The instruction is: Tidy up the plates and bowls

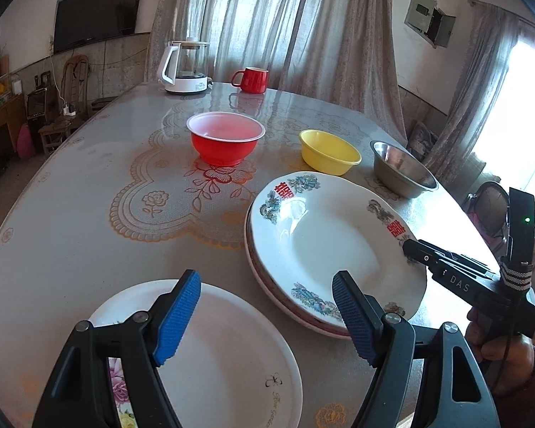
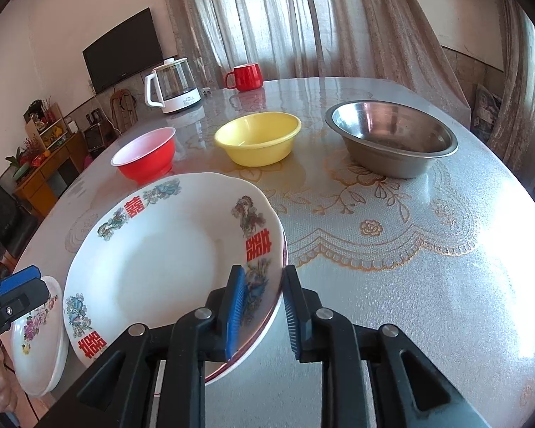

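A white plate with red characters and blue-green motifs (image 1: 321, 246) (image 2: 160, 267) lies on top of a red-rimmed plate (image 2: 246, 360). My right gripper (image 2: 264, 271) straddles its near right rim. The left pad lies over the rim and the right pad stands a little off its edge, so nothing is gripped. In the left wrist view the right gripper (image 1: 412, 246) reaches that rim from the right. My left gripper (image 1: 265, 281) hangs wide open over a white floral plate (image 1: 224, 342) (image 2: 35, 339). Behind stand a red bowl (image 1: 224, 142), a yellow bowl (image 1: 328, 153) and a steel bowl (image 1: 399, 171).
At the far side of the round table (image 1: 71, 214) with its lace-pattern cover stand a glass kettle (image 1: 185, 67) and a red mug (image 1: 251, 80). Curtains hang behind the table. A person's hand (image 1: 499, 353) holds the right gripper at the table's right edge.
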A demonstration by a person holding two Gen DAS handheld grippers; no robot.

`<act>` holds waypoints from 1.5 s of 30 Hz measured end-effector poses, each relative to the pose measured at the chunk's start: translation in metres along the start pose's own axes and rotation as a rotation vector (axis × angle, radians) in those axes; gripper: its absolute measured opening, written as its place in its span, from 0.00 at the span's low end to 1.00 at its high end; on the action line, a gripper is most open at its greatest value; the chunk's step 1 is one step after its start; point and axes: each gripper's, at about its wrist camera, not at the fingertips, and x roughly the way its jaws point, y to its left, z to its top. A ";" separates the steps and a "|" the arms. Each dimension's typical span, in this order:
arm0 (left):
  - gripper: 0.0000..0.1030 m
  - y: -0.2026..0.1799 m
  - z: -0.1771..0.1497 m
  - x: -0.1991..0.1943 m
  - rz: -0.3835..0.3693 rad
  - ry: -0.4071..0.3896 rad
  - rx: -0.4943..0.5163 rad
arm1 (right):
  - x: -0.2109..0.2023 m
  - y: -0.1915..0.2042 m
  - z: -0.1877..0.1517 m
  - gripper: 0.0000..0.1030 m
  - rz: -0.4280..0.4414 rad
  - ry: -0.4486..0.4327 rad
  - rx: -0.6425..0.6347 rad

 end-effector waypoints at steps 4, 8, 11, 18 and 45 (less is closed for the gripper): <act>0.75 0.007 -0.007 -0.003 0.021 0.010 -0.013 | -0.009 0.001 -0.006 0.22 0.004 -0.010 0.006; 0.75 0.015 -0.012 -0.004 0.025 0.023 -0.037 | -0.027 0.006 -0.010 0.24 0.002 -0.058 -0.004; 0.75 0.016 -0.015 -0.007 0.023 0.021 -0.043 | -0.042 0.011 -0.010 0.27 0.045 -0.088 -0.001; 0.79 0.025 -0.016 -0.013 0.008 0.027 -0.072 | -0.068 0.042 -0.011 0.37 0.302 -0.103 -0.064; 0.61 0.128 -0.067 -0.058 -0.062 0.020 -0.197 | 0.008 0.124 -0.070 0.35 0.614 0.222 -0.039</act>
